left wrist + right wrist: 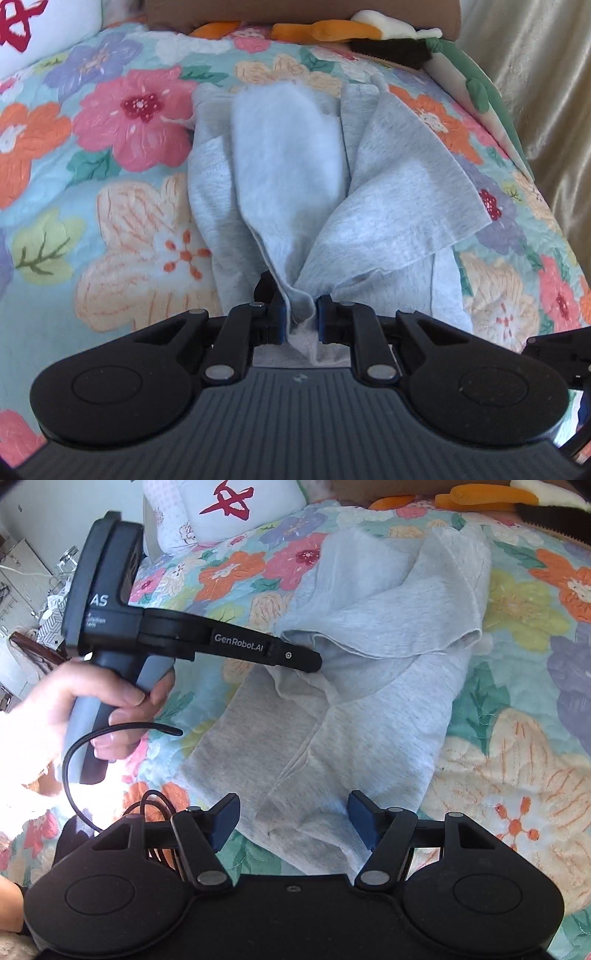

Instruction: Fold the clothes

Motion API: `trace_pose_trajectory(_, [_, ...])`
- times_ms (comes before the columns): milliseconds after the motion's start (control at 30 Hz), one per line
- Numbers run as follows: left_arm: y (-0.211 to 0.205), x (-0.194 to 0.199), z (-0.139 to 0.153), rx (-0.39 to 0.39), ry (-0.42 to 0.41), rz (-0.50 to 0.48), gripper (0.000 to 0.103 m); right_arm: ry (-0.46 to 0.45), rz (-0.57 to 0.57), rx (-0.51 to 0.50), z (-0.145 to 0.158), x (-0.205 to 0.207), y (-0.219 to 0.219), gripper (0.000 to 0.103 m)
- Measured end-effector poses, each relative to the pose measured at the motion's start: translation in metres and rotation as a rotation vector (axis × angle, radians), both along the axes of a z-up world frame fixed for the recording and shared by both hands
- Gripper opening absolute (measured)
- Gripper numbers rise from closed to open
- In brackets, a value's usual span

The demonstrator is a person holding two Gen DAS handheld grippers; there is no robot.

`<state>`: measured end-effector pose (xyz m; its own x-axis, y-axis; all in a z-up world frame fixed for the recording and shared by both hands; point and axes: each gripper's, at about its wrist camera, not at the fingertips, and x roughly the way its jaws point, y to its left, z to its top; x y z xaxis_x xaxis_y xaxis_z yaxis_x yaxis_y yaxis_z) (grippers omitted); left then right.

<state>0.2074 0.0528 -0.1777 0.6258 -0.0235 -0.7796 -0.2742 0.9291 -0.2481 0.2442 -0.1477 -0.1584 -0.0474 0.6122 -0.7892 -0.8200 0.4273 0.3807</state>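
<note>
A light grey garment (288, 177) lies rumpled on a floral bedspread (122, 206). My left gripper (300, 317) is shut on a bunched fold of the garment and lifts it a little, so cloth fans away from the jaws. In the right wrist view the same garment (369, 709) lies partly folded, and the left gripper (306, 661) shows from the side, pinching cloth near the garment's middle. My right gripper (291, 819) is open and empty, with its jaws wide apart just above the garment's near edge.
A white pillow with a red mark (240, 506) lies at the bed's head. Orange and green plush toys (332, 31) sit along the far edge. A gold curtain (546, 92) hangs on the right. A black cable (110, 738) loops near the hand holding the left gripper.
</note>
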Motion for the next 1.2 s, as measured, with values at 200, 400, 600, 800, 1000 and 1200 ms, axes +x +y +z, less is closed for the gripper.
trace_pose_trajectory(200, [0.006, -0.002, 0.008, 0.013, -0.058, -0.031, 0.015, 0.132, -0.16, 0.137, 0.006, 0.028, -0.015, 0.07])
trace_pose_trajectory(400, [0.016, -0.017, 0.012, -0.079, -0.121, 0.033, 0.014, 0.205, -0.424, 0.351, 0.008, 0.062, -0.03, 0.07])
trace_pose_trajectory(600, [0.019, -0.019, 0.009, -0.071, -0.063, 0.031, 0.017, 0.145, -0.591, 0.278, -0.01, 0.074, -0.009, 0.07])
trace_pose_trajectory(800, [0.028, -0.026, 0.007, -0.058, -0.049, 0.018, 0.028, -0.017, -0.517, 0.27, 0.006, 0.071, 0.017, 0.018])
trace_pose_trajectory(1000, [0.035, -0.044, 0.02, -0.012, -0.105, -0.008, 0.042, 0.028, -0.484, 0.301, 0.023, 0.079, 0.055, 0.009])
trace_pose_trajectory(1200, [0.037, -0.038, 0.018, -0.01, -0.152, -0.039, 0.052, 0.059, -0.42, 0.309, 0.04, 0.084, 0.113, 0.009])
